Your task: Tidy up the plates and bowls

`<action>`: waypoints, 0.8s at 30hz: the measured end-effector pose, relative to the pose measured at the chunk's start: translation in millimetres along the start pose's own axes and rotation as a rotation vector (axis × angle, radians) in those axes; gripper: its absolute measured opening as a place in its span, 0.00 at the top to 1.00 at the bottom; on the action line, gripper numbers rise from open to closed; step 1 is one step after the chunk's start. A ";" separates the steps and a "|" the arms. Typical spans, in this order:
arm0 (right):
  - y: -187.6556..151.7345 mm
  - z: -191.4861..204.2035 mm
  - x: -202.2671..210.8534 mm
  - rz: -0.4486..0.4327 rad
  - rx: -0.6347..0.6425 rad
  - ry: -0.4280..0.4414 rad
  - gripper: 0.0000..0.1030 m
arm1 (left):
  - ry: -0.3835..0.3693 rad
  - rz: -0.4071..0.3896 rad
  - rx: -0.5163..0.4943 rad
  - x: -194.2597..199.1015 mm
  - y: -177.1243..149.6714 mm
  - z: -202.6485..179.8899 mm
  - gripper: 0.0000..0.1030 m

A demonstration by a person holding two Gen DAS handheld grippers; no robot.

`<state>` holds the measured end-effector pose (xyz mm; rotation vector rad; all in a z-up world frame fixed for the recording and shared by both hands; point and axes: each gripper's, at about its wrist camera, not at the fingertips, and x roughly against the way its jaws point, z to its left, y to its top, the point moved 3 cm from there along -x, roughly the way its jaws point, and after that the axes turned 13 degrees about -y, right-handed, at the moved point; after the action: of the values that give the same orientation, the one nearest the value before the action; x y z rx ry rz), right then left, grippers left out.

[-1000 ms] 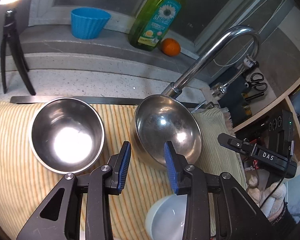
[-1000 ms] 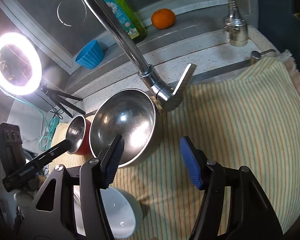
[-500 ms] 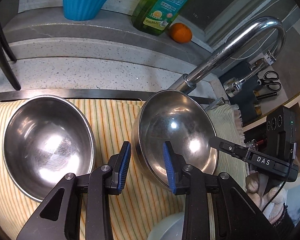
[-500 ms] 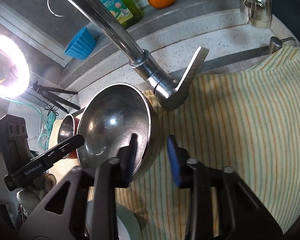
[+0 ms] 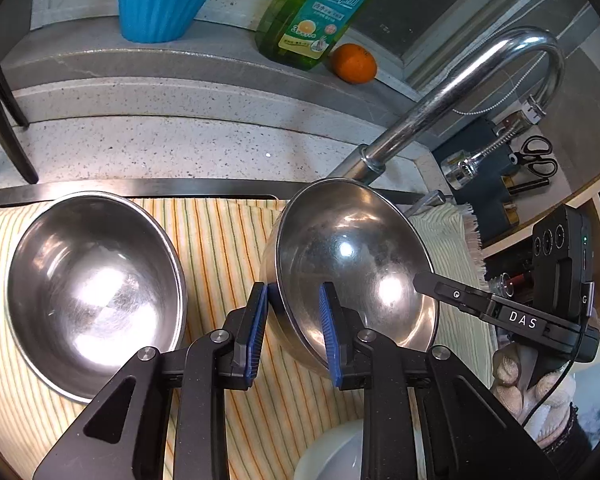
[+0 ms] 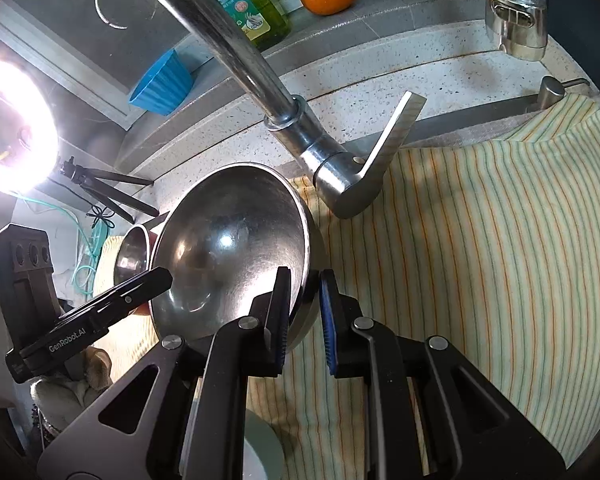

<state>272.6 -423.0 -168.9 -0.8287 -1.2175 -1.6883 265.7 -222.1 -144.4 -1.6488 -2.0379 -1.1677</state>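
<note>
While the steel bowl (image 5: pixel 352 264) sits tilted on the striped cloth (image 6: pixel 480 248) by the tap (image 6: pixel 320 152), left hand-held gripper (image 5: pixel 292 320) and right hand-held gripper (image 6: pixel 304 312) have just been closing, each now clamping opp. rim sections.

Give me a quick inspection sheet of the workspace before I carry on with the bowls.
Surface: striped cloth spread in front of the faucet, next to a speckled counter.
Job's things: tilted steel bowl by the faucet base; second steel bowl beside it, apart; white bowl at the near edge.
Clutter: soap bottle, orange and blue cup on the back ledge; scissors off to the side.
Grippers: left gripper astride the tilted steel bowl's rim, jaws just been closing, contact unclear; right gripper jaws just been closing, pinching the opposite rim.
Cables: teal cord near the ring light; black lead off the right gripper.
Surroundings: ring light on a tripod.
</note>
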 end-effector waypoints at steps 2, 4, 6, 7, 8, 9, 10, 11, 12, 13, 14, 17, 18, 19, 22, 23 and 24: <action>-2.4 1.4 6.0 -0.008 -0.003 0.004 0.86 | -0.009 -0.007 -0.009 6.1 -1.3 -2.6 0.78; -4.5 4.5 13.2 -0.020 0.001 0.005 0.86 | -0.013 -0.015 -0.020 12.3 -2.0 -5.7 0.78; -7.5 8.1 21.4 -0.031 0.000 0.008 0.86 | -0.018 -0.030 -0.029 21.2 -2.9 -9.2 0.78; -9.5 10.5 26.0 -0.036 -0.002 0.011 0.86 | -0.020 -0.037 -0.033 26.3 -3.6 -10.6 0.78; -11.2 13.1 30.9 -0.041 -0.002 0.017 0.86 | -0.023 -0.047 -0.036 32.4 -4.2 -12.1 0.78; -13.1 16.9 36.1 -0.049 0.001 0.022 0.86 | -0.025 -0.056 -0.042 38.8 -5.0 -13.5 0.78; -15.4 21.3 41.4 -0.056 0.006 0.027 0.86 | -0.028 -0.065 -0.047 45.3 -5.8 -14.4 0.78; -17.3 25.4 45.7 -0.063 0.010 0.031 0.86 | -0.030 -0.075 -0.050 52.9 -6.6 -14.9 0.78; -19.3 29.7 50.0 -0.069 0.015 0.035 0.85 | -0.029 -0.086 -0.053 60.6 -7.7 -15.2 0.78; -21.9 36.4 55.2 -0.074 0.021 0.042 0.85 | -0.027 -0.098 -0.056 68.6 -9.0 -15.4 0.78; -24.1 41.4 58.8 -0.077 0.028 0.046 0.85 | -0.025 -0.109 -0.061 76.9 -10.7 -15.9 0.78; -31.6 59.3 68.0 -0.083 0.048 0.066 0.85 | -0.016 -0.135 -0.072 99.8 -16.9 -13.8 0.78; -34.3 65.5 70.1 -0.084 0.055 0.072 0.85 | -0.014 -0.141 -0.071 107.0 -19.4 -12.1 0.78; -36.9 72.5 72.1 -0.085 0.063 0.079 0.85 | -0.012 -0.148 -0.068 113.7 -22.0 -10.0 0.78; -46.4 94.4 76.0 -0.085 0.087 0.099 0.85 | 0.000 -0.170 -0.060 133.8 -31.1 -1.1 0.78; -49.0 100.9 76.7 -0.084 0.095 0.105 0.85 | 0.003 -0.179 -0.051 141.3 -34.6 3.3 0.78; -52.0 108.3 76.9 -0.081 0.104 0.112 0.85 | 0.006 -0.186 -0.044 148.2 -37.7 7.3 0.78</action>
<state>197.1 -332.7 -88.3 -0.6212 -1.2644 -1.6965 186.6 -115.3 -68.3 -1.4980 -2.2159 -1.2844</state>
